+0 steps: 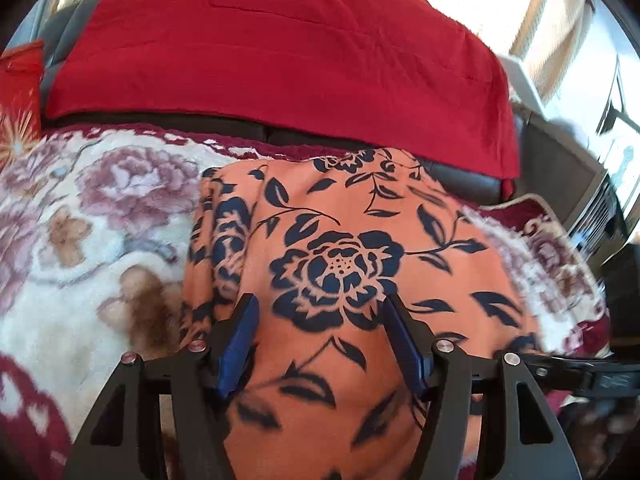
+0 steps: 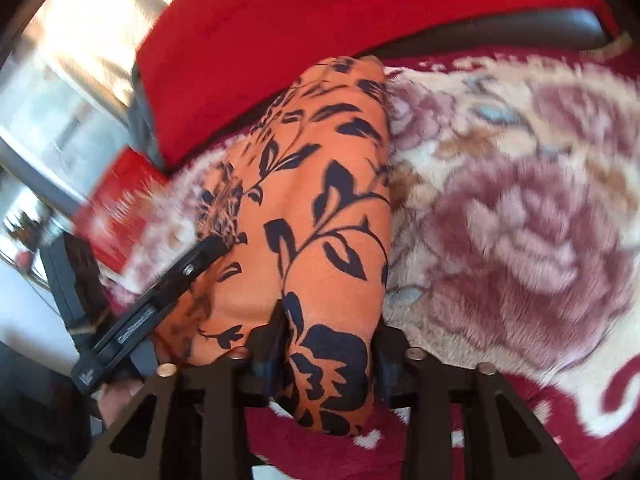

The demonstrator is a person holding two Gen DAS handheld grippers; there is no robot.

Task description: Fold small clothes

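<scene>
orange floral garment (image 1: 352, 248) spread on the fuzzy flower blanket (image 1: 80, 216) | left gripper (image 1: 320, 308) hangs over it, jaws apart, cloth lying under the gap | right gripper (image 2: 328, 332) pinches a bunched fold, jaws clamped on it

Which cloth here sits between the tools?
The orange cloth with dark blue flowers. The red cloth lies behind it; the fluffy floral blanket lies underneath.

The left gripper (image 1: 320, 316) points downward with its blue-padded fingers (image 1: 240, 344) spread apart. The right gripper (image 2: 328, 344) also tilts downward, its jaws closer together with cloth bunched between them.
</scene>
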